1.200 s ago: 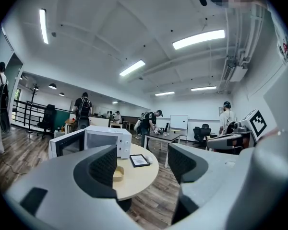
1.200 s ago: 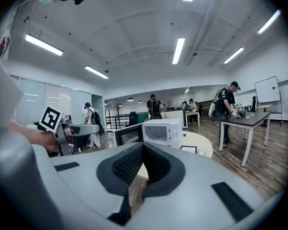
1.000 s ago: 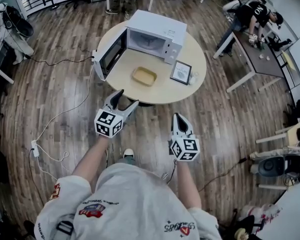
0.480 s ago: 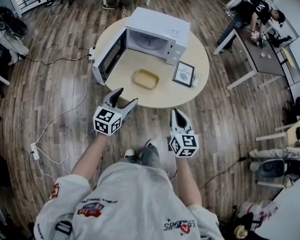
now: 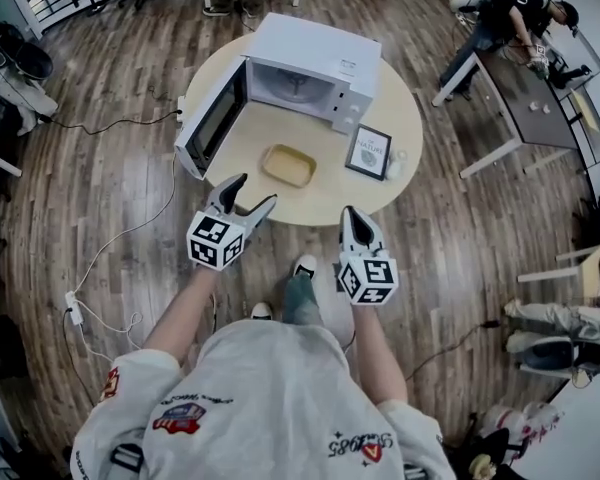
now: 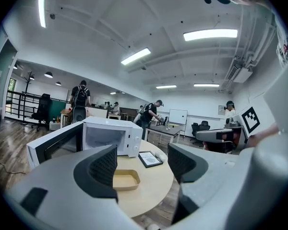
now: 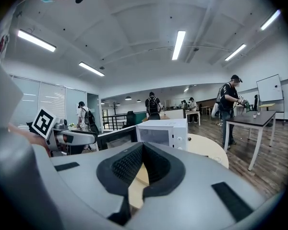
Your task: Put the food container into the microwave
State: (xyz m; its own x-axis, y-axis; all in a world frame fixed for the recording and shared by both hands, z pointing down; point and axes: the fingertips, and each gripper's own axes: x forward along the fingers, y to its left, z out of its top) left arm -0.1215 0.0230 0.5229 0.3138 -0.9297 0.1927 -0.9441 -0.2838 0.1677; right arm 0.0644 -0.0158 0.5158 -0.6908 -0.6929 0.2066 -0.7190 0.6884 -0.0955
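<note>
Item: food container [image 5: 288, 165], shallow tan tray, empty as far as can be seen, lying on the round tabletop [image 5: 380, 193] just in front of the microwave [image 5: 315, 68], whose door [image 5: 210, 120] stands swung open to the left, cavity exposed. Not yet loaded. Left gripper [image 5: 252, 193]: jaws wide apart, nothing held; its own view frames the container in the gap between the jaws, ahead and well apart. Right gripper [image 5: 353, 216]: jaws pressed together, nothing between them. Both hover at the near edge of the tabletop. Governing relation: the container lies forward of both, between their lines, somewhat nearer the left gripper; its long axis runs crosswise to the person, roughly parallel to the microwave's front. Judgement: the already spread left gripper looks better placed to reach in. Adjacent: picture frame [image 5: 368, 152], right of the container.
</note>
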